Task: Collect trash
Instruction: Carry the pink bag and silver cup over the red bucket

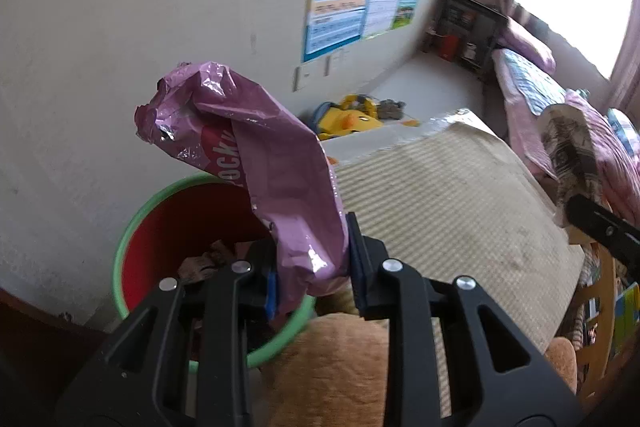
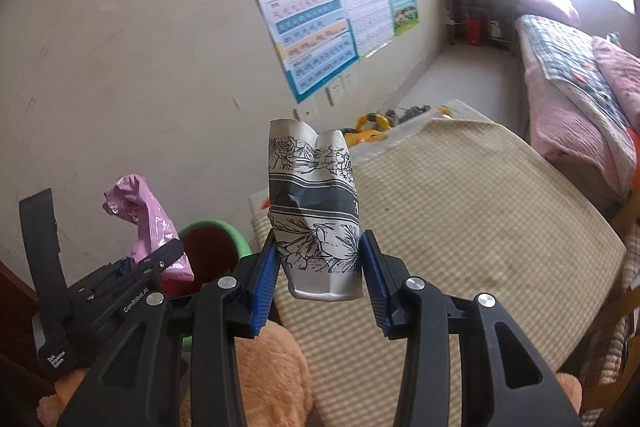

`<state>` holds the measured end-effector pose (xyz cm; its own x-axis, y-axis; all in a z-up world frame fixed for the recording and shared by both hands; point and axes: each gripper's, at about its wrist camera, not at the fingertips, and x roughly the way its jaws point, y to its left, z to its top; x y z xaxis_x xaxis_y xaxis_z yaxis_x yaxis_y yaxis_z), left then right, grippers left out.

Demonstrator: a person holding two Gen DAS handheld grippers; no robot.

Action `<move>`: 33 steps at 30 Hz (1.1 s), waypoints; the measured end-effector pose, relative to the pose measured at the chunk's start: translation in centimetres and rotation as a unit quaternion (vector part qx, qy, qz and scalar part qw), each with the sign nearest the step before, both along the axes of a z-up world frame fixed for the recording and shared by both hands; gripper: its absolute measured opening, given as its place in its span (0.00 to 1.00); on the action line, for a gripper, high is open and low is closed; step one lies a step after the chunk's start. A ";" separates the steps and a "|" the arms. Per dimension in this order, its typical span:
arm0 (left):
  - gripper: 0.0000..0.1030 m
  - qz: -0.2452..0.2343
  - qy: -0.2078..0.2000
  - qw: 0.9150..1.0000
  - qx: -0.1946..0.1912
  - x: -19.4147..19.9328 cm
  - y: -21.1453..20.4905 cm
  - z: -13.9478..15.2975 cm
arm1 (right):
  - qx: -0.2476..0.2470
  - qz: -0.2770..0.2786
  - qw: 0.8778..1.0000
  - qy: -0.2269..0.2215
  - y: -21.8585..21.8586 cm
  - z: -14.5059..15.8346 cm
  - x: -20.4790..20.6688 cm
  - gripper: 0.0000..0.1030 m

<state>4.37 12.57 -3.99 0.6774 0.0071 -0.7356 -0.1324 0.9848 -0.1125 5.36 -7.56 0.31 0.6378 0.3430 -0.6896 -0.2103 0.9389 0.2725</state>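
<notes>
My left gripper [image 1: 310, 267] is shut on a crumpled pink snack wrapper [image 1: 256, 155], held over the rim of a red bin with a green rim [image 1: 132, 227] that has some trash inside. My right gripper [image 2: 318, 267] is shut on a crushed paper cup with black flower print [image 2: 316, 203], held above the beige mat, to the right of the bin [image 2: 224, 231]. The left gripper and pink wrapper [image 2: 148, 223] show at the lower left of the right wrist view. The cup [image 1: 568, 151] and the right gripper's finger show at the right edge of the left wrist view.
A beige checked mat [image 2: 460, 227] covers the floor beside a bed with pink bedding [image 2: 580, 107]. A tan plush toy [image 1: 340, 367] lies below both grippers. Yellow toys [image 1: 352, 119] lie by the wall under posters [image 2: 320, 11]. A dark shelf [image 1: 468, 23] stands in the far corner.
</notes>
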 end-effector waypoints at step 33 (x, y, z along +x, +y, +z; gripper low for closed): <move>0.28 0.069 0.106 0.988 -0.085 -0.1 9.2 -8.0 | -0.034 0.130 0.990 0.050 13.9 -4.2 3.7 0.38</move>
<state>4.26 21.79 -12.03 0.5094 -0.0471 -0.8593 -0.3032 0.9247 -0.2304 9.07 6.32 -3.91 0.4613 0.4359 -0.7727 -0.4215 0.8741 0.2415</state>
